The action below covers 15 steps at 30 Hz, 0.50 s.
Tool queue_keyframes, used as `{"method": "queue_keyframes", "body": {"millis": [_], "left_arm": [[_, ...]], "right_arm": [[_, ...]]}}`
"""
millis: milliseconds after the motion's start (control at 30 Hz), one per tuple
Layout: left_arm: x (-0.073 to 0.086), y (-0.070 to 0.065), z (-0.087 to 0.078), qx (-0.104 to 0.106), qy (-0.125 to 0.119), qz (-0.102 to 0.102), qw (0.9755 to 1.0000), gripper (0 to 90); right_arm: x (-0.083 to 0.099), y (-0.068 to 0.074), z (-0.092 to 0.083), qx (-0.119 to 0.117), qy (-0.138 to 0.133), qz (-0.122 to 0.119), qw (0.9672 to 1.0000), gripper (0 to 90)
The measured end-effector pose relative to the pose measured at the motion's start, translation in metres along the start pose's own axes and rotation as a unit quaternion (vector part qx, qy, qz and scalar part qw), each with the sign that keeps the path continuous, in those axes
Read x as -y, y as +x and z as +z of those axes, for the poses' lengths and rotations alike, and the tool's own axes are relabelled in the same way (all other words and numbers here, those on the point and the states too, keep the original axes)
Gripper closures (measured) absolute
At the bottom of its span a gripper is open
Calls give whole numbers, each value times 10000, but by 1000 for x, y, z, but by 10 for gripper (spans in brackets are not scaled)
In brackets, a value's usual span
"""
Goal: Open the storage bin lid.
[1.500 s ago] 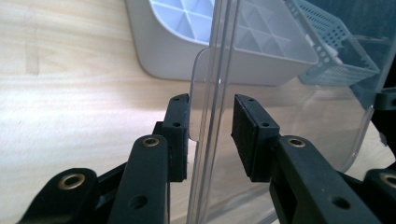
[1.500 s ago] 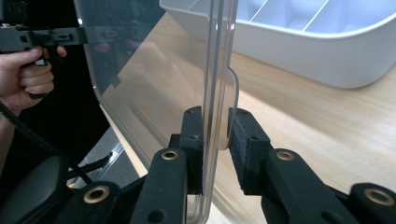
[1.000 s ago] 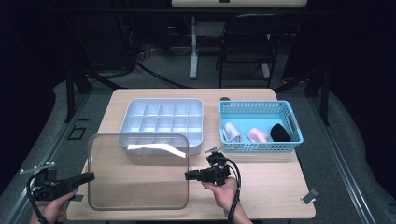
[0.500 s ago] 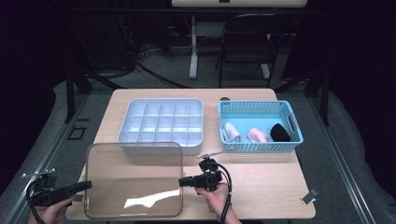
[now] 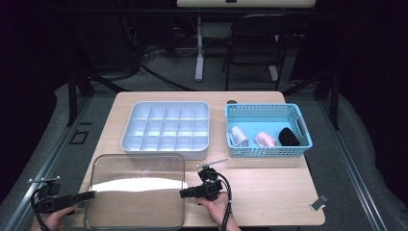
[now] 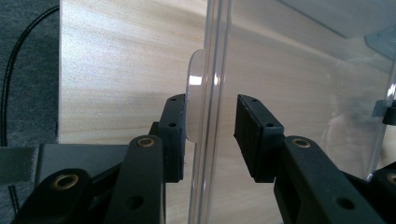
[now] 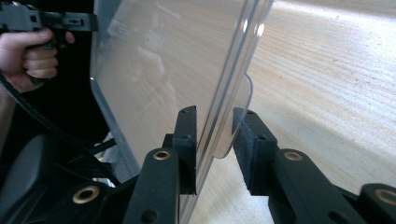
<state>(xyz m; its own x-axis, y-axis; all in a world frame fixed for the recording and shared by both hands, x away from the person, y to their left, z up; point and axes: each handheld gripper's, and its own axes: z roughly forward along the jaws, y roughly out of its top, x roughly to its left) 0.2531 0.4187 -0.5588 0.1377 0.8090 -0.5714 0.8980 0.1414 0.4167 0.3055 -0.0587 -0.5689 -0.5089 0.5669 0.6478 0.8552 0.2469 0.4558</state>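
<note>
Clear lid (image 5: pixel 136 188): A transparent plastic lid with rounded corners lay flat on the near-left part of the wooden table (image 5: pixel 269 192), at about 7 o'clock from the table's centre. Its near edge sat at the table's front edge.

Left gripper (image 5: pixel 89 195): Held in the person's left hand (image 5: pixel 53 219) at 9 o'clock of the lid, pointing toward 3 o'clock. In the left gripper view (image 6: pixel 208 126), the lid's rim and small side tab (image 6: pixel 195 93) stood between the jaws. The jaws were spread; one pad (image 6: pixel 175 126) was close against the tab, the other pad (image 6: pixel 254 135) stood clear of the rim. No pinch was visible.

Right gripper (image 5: pixel 185 193): Held in the person's right hand (image 5: pixel 216 209) at 3 o'clock of the lid, pointing toward 9 o'clock. In the right gripper view (image 7: pixel 215 140), the lid's edge and tab (image 7: pixel 236 121) stood between the jaws. The jaws had just been opening; a gap showed on each side of the plastic, so the lid was not clamped.

Compartment tray (image 5: pixel 166 129): A pale grey divided organiser stood at 12 o'clock of the lid, just beyond its far edge, uncovered.

Blue basket (image 5: pixel 267 130): A perforated basket stood at 3 o'clock of the tray, apart from it.

Basket contents: A white rolled item (image 5: pixel 239 136), a pink rolled item (image 5: pixel 264 139) and a black rolled item (image 5: pixel 288 136) lay side by side.

Cable (image 5: pixel 226 192): A black lead trailed from the right gripper toward 6 o'clock.
</note>
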Motion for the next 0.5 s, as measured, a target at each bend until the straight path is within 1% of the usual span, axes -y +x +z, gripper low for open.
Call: {"method": "queue_keyframes", "body": {"millis": [33, 67, 100, 133, 167, 200, 233, 267, 300, 333, 400, 433, 500], "left_arm": [[0, 0, 1, -10, -16, -9, 10000, 643], [0, 1, 1, 16, 12, -25, 10000, 643], [0, 2, 2, -7, 36, 11, 10000, 643], [0, 2, 4, -24, -16, -32, 10000, 635], [1, 3, 6, -21, -72, -73, 9999, 635], [0, 4, 5, -37, 52, -1, 10000, 634], [0, 3, 6, -54, 51, -15, 10000, 625], [1, 2, 9, -82, -64, -48, 9999, 625], [-1, 3, 8, -93, 63, 25, 9999, 621], [-1, 4, 9, -97, 112, 34, 9999, 619], [-3, 6, 12, -47, 102, -21, 9999, 616], [-4, 7, 13, -56, 178, 17, 9998, 611], [-4, 7, 15, -110, 153, 4, 9998, 602]], "right_arm": [[0, 0, 0, 0, 0, 0, 10000, 702], [0, 1, 2, 107, 56, -58, 9999, 681], [0, 1, 2, 107, 56, -58, 9999, 681], [1, 3, 4, 186, 108, -110, 9997, 668], [1, 3, 4, 186, 108, -110, 9997, 668], [0, 3, 5, 228, 162, -143, 9995, 660], [1, 4, 7, 290, 131, -161, 9994, 646], [1, 4, 7, 290, 131, -161, 9994, 646], [0, 3, 7, 319, 226, -217, 9990, 638], [1, 5, 10, 401, 216, -258, 9986, 616], [0, 5, 11, 448, 292, -379, 9978, 598], [-1, 5, 10, 454, 357, -444, 9973, 590], [-1, 5, 11, 452, 341, -447, 9974, 582]]}}
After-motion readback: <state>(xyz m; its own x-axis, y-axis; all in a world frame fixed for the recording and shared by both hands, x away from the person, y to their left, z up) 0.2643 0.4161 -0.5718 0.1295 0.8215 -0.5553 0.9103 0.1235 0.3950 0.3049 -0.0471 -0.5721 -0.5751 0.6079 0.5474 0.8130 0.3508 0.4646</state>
